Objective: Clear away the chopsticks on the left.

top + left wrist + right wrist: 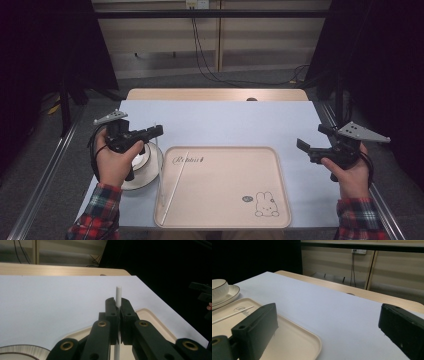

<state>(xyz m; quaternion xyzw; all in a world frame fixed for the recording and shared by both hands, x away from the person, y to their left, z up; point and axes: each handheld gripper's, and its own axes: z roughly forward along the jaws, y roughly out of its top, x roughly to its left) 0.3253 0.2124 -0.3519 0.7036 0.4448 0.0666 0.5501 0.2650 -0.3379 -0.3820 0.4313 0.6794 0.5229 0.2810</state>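
The person is wearing red, green and navy plaid sleeves. Each black hand-held gripper, left (156,131) and right (303,145), is carrying a grey three-cornered plate and trailing a black cable; brass-ringed pivots are dotting the black linkage arms.

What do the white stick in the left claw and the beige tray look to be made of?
The stick: smooth matte white, thin and round with a blunt cut end. It looks like plastic, though coated wood or paper is possible. The left claw is shut on it. The tray: matte cream with rounded corners, a moulded raised rim and a printed rabbit. Probably plastic or melamine.
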